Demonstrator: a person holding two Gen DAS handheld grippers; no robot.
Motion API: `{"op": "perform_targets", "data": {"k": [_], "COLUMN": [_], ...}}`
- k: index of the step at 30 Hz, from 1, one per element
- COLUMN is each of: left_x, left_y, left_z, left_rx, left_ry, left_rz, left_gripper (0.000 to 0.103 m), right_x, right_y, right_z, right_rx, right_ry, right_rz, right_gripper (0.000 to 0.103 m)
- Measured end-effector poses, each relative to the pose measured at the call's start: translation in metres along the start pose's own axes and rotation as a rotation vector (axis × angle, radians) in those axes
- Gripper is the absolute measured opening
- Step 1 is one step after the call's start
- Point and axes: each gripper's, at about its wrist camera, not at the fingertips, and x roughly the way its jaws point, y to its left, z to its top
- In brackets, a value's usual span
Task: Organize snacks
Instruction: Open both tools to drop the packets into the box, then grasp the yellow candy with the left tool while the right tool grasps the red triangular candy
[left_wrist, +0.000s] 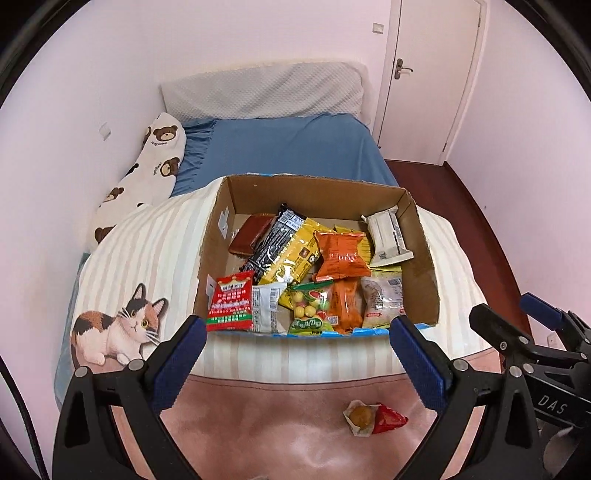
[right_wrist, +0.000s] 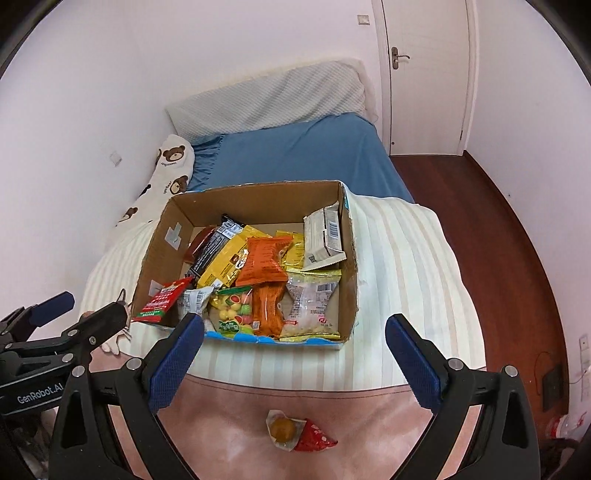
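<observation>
Both the left gripper (left_wrist: 297, 332) and right gripper (right_wrist: 294, 332) are held wide and empty; most snacks are seen packed in the cardboard box (right_wrist: 155, 240) at frame centre, one red-wrapped snack (right_wrist: 301, 430) is left at bottom centre.

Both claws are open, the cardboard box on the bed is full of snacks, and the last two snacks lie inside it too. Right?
Not quite. The two loose snacks lie outside the cardboard box, on the pink blanket in front of it, as the right wrist view shows. The rest holds.
</observation>
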Motion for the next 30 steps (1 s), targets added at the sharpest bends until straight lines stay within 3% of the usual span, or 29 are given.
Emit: {"op": "perform_targets", "data": {"k": [4, 7, 11, 16, 18, 20, 24, 25, 27, 30], "left_x": [0.002, 0.017, 0.056, 0.119, 0.14, 0.152, 0.168, 0.171, 0.175, 0.178], "left_y": [-0.002, -0.007, -0.02, -0.036, -0.037, -0.036, -0.033, -0.033, -0.033, -0.038], "left_z": [-0.014, -0.032, -0.068, -0.114, -0.13, -0.14, -0.153, -0.156, -0.159, -0.161], "left_rx": [-0.01, 0.003, 0.022, 0.045, 0.03, 0.019, 0.009, 0.006, -0.003, 0.004], "left_ry": [0.017, 0.067, 0.198, 0.397, 0.475, 0.509, 0.559, 0.571, 0.588, 0.594], "left_rz": [0.005, 0.008, 0.012, 0.028, 0.022, 0.027, 0.033, 0.028, 0.012, -0.008], "left_gripper": [0.102, 0.101, 0.101, 0.101, 0.101, 0.101, 0.101, 0.101, 0.101, 0.101], "right_x": [0.009, 0.031, 0.07, 0.129, 0.149, 0.167, 0.192, 0.196, 0.202, 0.199], "right_y": [-0.014, -0.036, -0.064, -0.088, -0.095, -0.1, -0.101, -0.101, -0.102, -0.103], "right_z": [-0.016, -0.044, -0.086, -0.145, -0.166, -0.181, -0.202, -0.206, -0.209, -0.209], "right_rx": [0.022, 0.057, 0.11, 0.222, 0.288, 0.367, 0.465, 0.475, 0.48, 0.461], "right_ry": [0.063, 0.168, 0.327, 0.522, 0.572, 0.615, 0.651, 0.649, 0.628, 0.616], "right_rz": [0.009, -0.004, 0.01, 0.111, 0.165, 0.216, 0.284, 0.286, 0.269, 0.25], "right_gripper": [0.101, 0.101, 0.101, 0.1, 0.092, 0.082, 0.071, 0.07, 0.052, 0.049]}}
